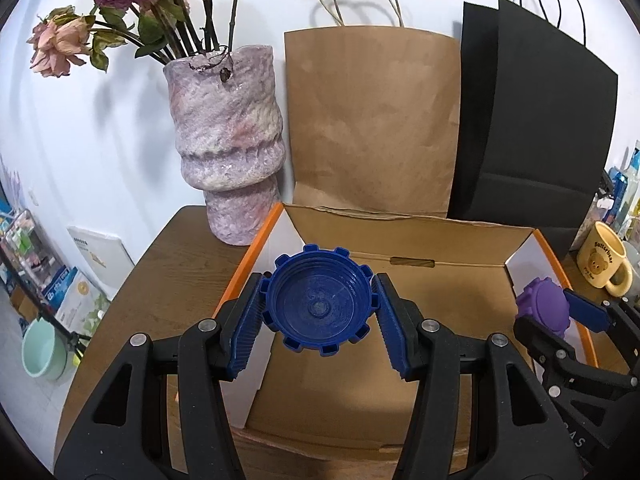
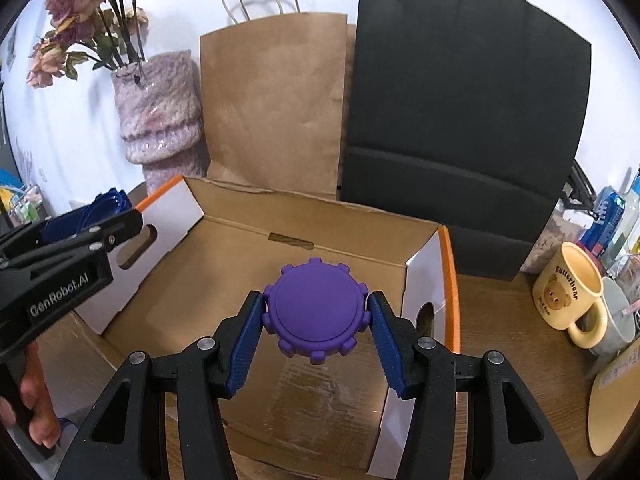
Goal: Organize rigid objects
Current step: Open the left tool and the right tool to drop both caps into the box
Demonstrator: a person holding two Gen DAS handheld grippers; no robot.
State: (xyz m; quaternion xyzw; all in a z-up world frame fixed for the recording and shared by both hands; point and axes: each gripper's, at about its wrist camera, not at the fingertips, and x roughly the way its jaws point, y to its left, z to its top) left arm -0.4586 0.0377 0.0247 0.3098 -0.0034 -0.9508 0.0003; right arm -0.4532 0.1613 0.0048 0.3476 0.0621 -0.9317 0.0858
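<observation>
Left gripper (image 1: 318,312) pinches blue cap (image 1: 318,306), right gripper (image 2: 316,316) pinches purple cap (image 2: 316,312); both hover over cardboard box (image 2: 248,216), probably for release inside.

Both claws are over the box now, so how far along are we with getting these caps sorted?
Nothing looks done yet: the cardboard box shows only bare floor. In hand: the left claw grips the blue cap, hollow side facing the camera, and the right claw grips the purple cap, flat top showing, both held above the open box. Left: lower and release both inside.
</observation>
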